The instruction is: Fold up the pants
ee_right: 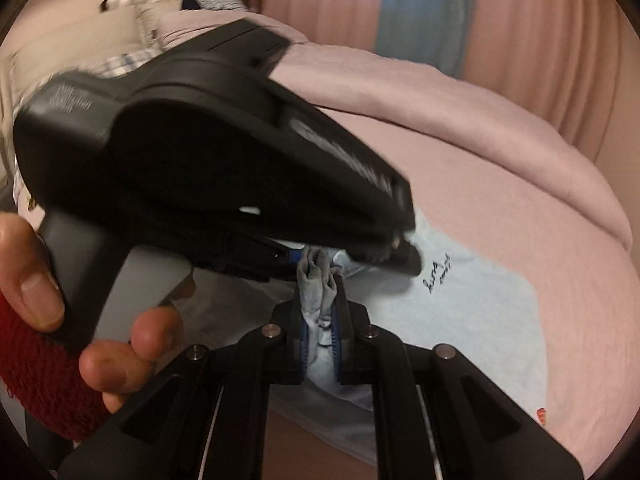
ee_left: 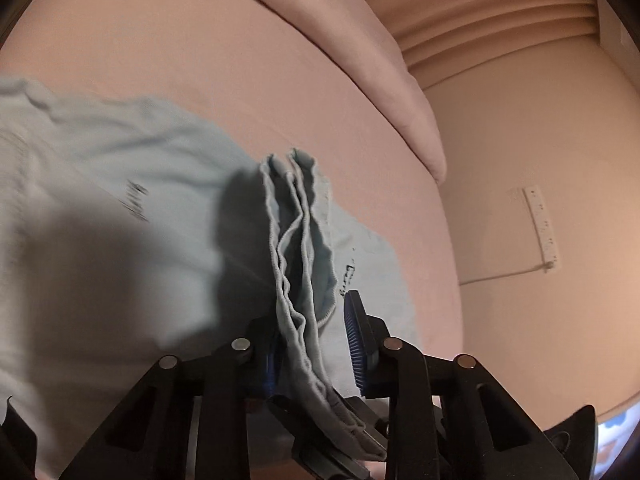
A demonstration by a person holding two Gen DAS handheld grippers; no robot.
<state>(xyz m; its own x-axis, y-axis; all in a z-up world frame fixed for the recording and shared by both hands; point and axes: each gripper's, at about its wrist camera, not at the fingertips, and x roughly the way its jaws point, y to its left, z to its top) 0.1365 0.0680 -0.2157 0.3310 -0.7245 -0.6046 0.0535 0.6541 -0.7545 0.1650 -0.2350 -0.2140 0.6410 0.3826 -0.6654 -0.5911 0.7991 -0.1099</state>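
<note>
Light blue pants (ee_left: 120,184) lie spread on a pink bed sheet (ee_left: 240,80), with dark lettering (ee_right: 436,276) on them. In the left wrist view a bunch of stacked hem edges (ee_left: 296,240) stands up between the fingers of my left gripper (ee_left: 316,344). The cloth lies against the left finger, while the ribbed blue pad (ee_left: 356,340) on the right shows bare beside it. In the right wrist view my right gripper (ee_right: 320,320) is shut on a grey-blue bunch of the pants (ee_right: 320,280). The left gripper's black body (ee_right: 200,152) crosses just above and beyond it.
A folded pink duvet (ee_right: 500,128) lies along the far side of the bed. A person's hand (ee_right: 36,280) with a red sleeve (ee_right: 36,368) holds the left gripper's handle. Pink curtains (ee_right: 540,20) hang behind. A white power strip (ee_left: 542,228) sits on the wall past the bed edge.
</note>
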